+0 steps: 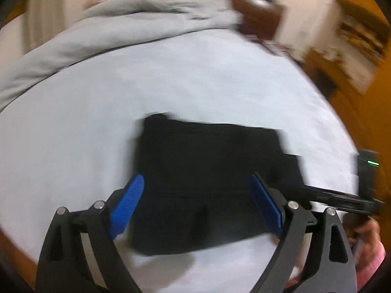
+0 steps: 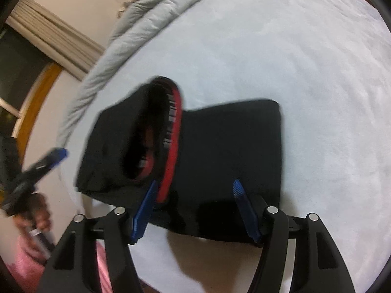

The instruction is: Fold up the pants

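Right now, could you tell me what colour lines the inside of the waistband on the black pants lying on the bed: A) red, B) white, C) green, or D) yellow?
A: in the right wrist view the black pants gape open at the waistband, showing a red inner band, on the pale bed sheet.

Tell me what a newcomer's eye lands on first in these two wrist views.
The black pants, folded into a dark block, lie in the middle of the pale bed sheet; in the right wrist view their red waistband gapes open at the left end. Blue-padded fingers of the left gripper and right gripper stand open over the near edge. A rumpled grey duvet lies along the bed's far side.
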Tool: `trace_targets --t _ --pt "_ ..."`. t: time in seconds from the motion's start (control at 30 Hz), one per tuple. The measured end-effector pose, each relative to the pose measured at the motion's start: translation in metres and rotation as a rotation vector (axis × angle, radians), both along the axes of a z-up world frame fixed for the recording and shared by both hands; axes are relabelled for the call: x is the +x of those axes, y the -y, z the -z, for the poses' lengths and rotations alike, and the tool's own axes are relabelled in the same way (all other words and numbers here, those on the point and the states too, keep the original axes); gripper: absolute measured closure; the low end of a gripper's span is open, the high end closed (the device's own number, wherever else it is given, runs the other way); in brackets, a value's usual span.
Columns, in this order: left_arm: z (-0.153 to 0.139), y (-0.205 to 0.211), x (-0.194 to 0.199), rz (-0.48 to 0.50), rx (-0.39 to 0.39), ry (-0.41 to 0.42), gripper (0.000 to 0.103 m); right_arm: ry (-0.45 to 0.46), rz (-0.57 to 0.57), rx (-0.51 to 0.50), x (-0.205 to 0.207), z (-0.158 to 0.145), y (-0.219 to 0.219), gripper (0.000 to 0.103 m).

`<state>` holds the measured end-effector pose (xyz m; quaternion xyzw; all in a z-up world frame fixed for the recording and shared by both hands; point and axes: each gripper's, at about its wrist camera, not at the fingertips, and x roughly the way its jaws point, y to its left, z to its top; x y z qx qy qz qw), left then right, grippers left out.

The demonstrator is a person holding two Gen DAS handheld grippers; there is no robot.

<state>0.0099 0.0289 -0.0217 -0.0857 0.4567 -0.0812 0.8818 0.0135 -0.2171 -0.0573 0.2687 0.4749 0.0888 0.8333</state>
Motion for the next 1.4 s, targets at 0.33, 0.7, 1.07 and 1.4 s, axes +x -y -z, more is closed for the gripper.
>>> trace_targets --t 0.33,0.7,1.07,1.4 --pt "0.035 -0.025 0.015 -0.059 -0.04 -0.089 0.016 -0.012 -0.123 0.013 0.037 -0.009 -0.039 0.038" --pt "0.048 -0.007 0.009 0.002 -0.013 -0.133 0.016 -0.04 -0.2 -0.068 0.053 -0.005 -0.062 0.059" --pt "0.037 -0.013 0.011 -0.018 -0.039 -0.125 0.014 0.05 -0.275 0.16 0.038 -0.04 -0.046 0.094" --pt "0.065 0.004 0.02 -0.015 0.028 -0.19 0.008 -0.142 -0.219 0.062 0.033 0.02 -0.039 0.093"
